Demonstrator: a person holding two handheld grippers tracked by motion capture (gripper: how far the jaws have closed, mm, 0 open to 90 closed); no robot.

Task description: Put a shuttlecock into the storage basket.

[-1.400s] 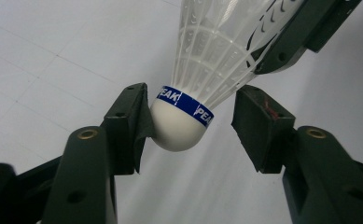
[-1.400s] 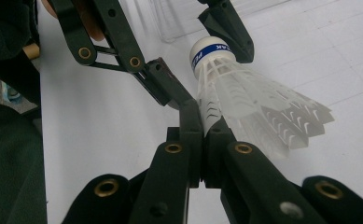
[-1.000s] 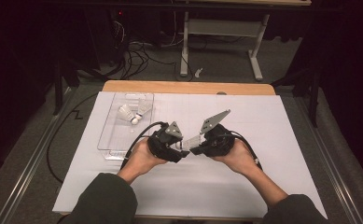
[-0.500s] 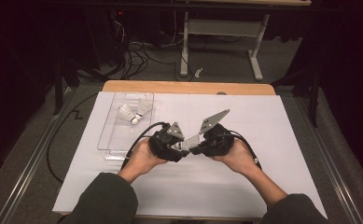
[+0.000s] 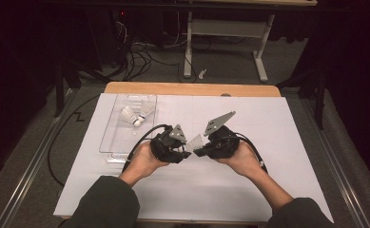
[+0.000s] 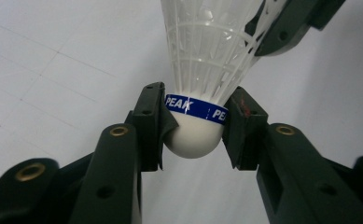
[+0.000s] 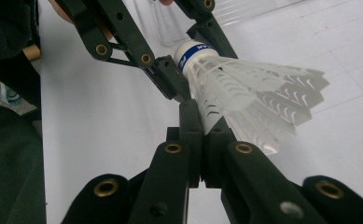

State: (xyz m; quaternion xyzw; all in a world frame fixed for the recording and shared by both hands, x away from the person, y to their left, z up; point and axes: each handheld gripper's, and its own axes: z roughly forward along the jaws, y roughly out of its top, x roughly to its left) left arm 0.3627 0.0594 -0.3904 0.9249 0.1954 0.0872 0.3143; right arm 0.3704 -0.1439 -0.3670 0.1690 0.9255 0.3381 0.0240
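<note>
Overhead view looks forward; both close gripper views share the shuttlecock [image 6: 198, 88].

White shuttlecock [image 6: 202, 70], blue band, held above table

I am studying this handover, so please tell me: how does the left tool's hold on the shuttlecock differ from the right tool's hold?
The left tool clamps the shuttlecock at its rounded white cork, by the blue band; the right tool pinches the edge of the white skirt. The left tool's jaws stand apart around the cork; the right tool's jaws are pressed nearly together on the thin skirt. Both hold the same shuttlecock above the white table.
</note>
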